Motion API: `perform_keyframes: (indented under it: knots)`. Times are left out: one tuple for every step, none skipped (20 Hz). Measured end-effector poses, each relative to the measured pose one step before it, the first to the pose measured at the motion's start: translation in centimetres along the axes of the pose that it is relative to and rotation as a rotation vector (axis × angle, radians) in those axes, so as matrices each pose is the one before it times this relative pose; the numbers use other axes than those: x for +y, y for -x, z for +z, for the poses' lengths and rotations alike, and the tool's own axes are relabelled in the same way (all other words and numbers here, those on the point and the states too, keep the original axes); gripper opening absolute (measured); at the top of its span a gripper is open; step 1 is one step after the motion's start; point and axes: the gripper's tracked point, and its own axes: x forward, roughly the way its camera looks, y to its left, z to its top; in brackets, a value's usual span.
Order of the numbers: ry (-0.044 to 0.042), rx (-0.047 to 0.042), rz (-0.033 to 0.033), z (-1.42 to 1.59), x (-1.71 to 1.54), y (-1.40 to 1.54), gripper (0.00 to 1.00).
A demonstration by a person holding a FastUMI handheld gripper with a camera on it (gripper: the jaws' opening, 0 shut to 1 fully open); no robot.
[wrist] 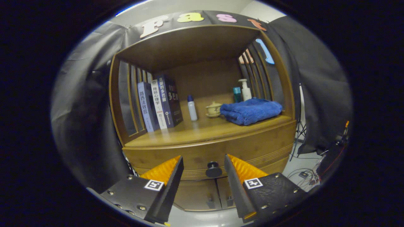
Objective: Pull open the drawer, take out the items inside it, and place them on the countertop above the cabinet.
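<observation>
The gripper (203,164) hangs with fingers apart, nothing between them but air; the drawer knob (213,169) sits dead ahead in the gap, beyond the tips and not yet touched; the drawer (252,151) looks closed, its front running crosswise under the countertop (189,130), where a folded blue towel (251,110) lies near the books (159,104).

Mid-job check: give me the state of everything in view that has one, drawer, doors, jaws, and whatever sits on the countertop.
Drawer: closed.
Drawer knob: ungrasped, in the gap between the jaws, just ahead.
Gripper: jaws open, holding nothing.
Lower cabinet doors: closed.
Books: standing, leaning slightly.
Small white bottle: upright, capped.
Lidded cup: lid on.
Blue towel: folded, lying flat.
Pump bottle: upright behind the towel.
</observation>
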Motion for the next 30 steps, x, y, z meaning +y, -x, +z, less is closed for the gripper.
perform_keyframes:
  knots:
    - [0.00146,0.02624,-0.00617,-1.009,-0.175,-0.887,0.78]
    - [0.00816,0.02871,-0.00773,-0.848,-0.346,-0.786,0.78]
    - [0.00994,0.02914,-0.00722,-0.838,-0.300,-0.670,0.78]
    - [0.01384,0.02370,-0.00488,-0.624,-0.162,-0.690,0.78]
    - [0.01331,0.01979,-0.01515,-0.736,-0.316,-0.884,0.78]
    - [0.01153,0.01167,-0.00871,-0.367,-0.152,-0.440,0.74]
    - [0.00185,0.00826,0.00505,-0.226,0.000,-0.741,0.69]
    - [-0.00393,0.00557,0.00668,-0.096,0.112,-0.619,0.68]
    - [-0.00068,0.00470,0.00153,-0.304,-0.016,-0.304,0.68]
    - [0.00604,0.00957,-0.01800,-0.252,-0.439,-0.297,0.64]
    - [0.01584,0.01441,-0.01088,-0.439,-0.288,-0.452,0.61]
    - [0.00727,0.00435,-0.00576,-0.051,-0.105,-0.327,0.57]
    - [0.00062,0.01018,0.00902,-0.355,-0.023,-0.547,0.55]
    - [0.00805,0.00516,0.00035,-0.044,0.300,-0.378,0.53]
    - [0.01532,-0.00322,-0.01850,0.059,-0.506,0.314,0.51]
    - [0.01075,0.00245,0.01298,0.382,-0.137,1.288,0.51]
    - [-0.00326,-0.00077,0.00500,-0.325,0.265,-1.382,0.45]
    - [-0.00364,-0.00269,0.00687,0.081,0.029,-0.195,0.44]
    - [0.00233,-0.00661,0.00174,-0.130,-0.081,0.164,0.43]
    - [0.00905,0.00016,-0.00032,-0.221,-0.005,-0.211,0.40]
    - [0.00209,0.00025,-0.00345,0.108,-0.098,0.117,0.37]
    - [0.00134,0.00761,-0.00378,-0.033,-0.037,-0.004,0.37]
    - [0.00680,-0.00241,0.00089,-0.278,0.090,-0.329,0.37]
    - [-0.00867,0.00469,-0.00508,0.113,-0.079,0.247,0.34]
    - [-0.01119,0.00446,-0.00140,0.006,0.065,-0.038,0.32]
    - [-0.00072,0.00139,-0.00298,-0.059,-0.003,0.136,0.32]
    - [0.00352,0.00476,-0.00200,-0.069,-0.081,0.141,0.32]
    - [-0.00090,0.00160,0.00066,-0.162,0.067,0.175,0.32]
    - [-0.00460,0.00081,-0.00104,-0.118,-0.020,0.363,0.32]
    - [-0.00616,-0.00238,-0.00095,-0.254,-0.074,0.557,0.32]
